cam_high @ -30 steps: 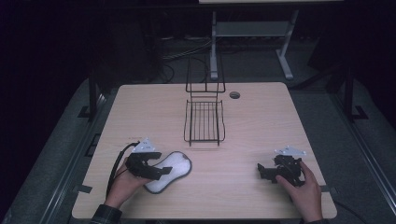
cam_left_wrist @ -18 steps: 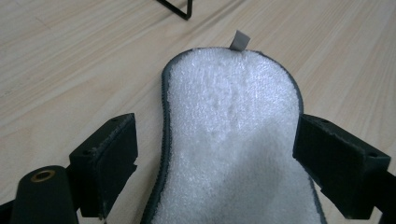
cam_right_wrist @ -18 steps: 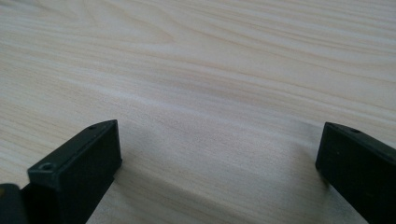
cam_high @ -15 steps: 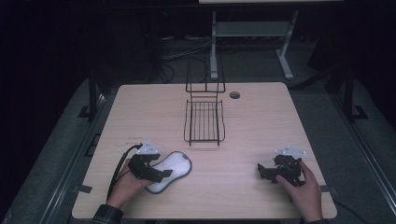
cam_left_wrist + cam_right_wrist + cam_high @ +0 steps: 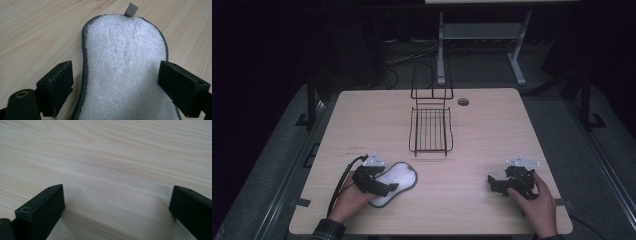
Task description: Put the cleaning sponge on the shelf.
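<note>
Pad (image 5: 398,181): white, fluffy terry face, kidney-shaped outline, dark grey stitched rim; a small grey loop tab (image 5: 131,9) sticks out at its far end. It lies flat on the bench near the front left corner.
Bench (image 5: 492,135): pale wood-grain top, smooth, with rounded corners and a round cable hole (image 5: 463,101) near the far edge.
Rack (image 5: 430,120): thin black wire, an upright back frame and a barred tray tilting forward, at the middle of the bench, well apart from the pad.
Left gripper (image 5: 379,184): black, blocky, with a grey three-cornered plate on top; it sits over the pad's near end. Its fingers (image 5: 57,85) are spread wide. In the left gripper view one stands just outside the pad's rim and the other over its opposite edge; neither presses on it.
Right gripper (image 5: 498,182): held low over bare bench at the front right, fingers (image 5: 42,210) spread wide with nothing between them.
Change: the left fingers have just been opening, with the pad under them. The left gripper has drawn back slightly toward the pad's near end. The pad, rack and right gripper are as before.
</note>
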`<state>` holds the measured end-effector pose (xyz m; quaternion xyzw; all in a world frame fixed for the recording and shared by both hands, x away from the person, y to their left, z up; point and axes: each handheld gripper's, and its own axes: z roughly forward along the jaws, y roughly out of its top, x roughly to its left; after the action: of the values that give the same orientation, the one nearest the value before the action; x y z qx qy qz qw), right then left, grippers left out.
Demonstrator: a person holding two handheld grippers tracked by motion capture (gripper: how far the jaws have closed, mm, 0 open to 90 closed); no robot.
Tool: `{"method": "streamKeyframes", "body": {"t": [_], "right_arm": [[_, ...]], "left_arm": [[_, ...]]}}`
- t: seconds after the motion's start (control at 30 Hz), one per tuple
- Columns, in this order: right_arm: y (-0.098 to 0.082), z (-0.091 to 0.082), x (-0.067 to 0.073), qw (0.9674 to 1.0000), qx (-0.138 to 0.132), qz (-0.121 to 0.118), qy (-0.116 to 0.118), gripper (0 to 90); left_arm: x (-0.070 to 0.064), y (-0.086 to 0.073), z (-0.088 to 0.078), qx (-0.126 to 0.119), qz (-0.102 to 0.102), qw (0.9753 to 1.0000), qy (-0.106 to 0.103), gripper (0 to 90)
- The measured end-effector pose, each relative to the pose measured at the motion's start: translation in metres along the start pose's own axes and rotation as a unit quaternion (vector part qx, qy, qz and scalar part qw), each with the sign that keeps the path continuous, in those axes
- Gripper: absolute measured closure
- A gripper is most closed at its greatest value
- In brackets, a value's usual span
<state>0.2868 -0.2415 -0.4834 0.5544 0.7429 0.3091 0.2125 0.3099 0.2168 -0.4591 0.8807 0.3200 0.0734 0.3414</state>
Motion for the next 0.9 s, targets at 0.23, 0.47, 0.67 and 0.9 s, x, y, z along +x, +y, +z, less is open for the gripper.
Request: {"method": "streamKeyframes", "body": {"t": [0.23,0.47,0.67,0.9], "right_arm": [[0.0000,0.0000,0.0000,1.0000,0.000,0.000,0.000,0.0],[-0.0001,0.0000,0.0001,1.0000,0.000,0.000,0.000,0.0],[-0.0001,0.0000,0.0001,1.0000,0.000,0.000,0.000,0.0],[0.0000,0.0000,0.0001,1.0000,0.000,0.000,0.000,0.0]], "left_arm": [[-0.0004,0.0002,0.0032,0.011,-0.005,0.9999,-0.003,12.7],[-0.0011,0.0017,0.0042,0.021,-0.004,0.9998,-0.003,13.6],[-0.0021,0.0028,0.0023,0.022,0.002,0.9996,-0.016,22.9],[-0.0036,0.0041,-0.0002,0.021,0.013,0.9996,-0.012,25.0]]}}
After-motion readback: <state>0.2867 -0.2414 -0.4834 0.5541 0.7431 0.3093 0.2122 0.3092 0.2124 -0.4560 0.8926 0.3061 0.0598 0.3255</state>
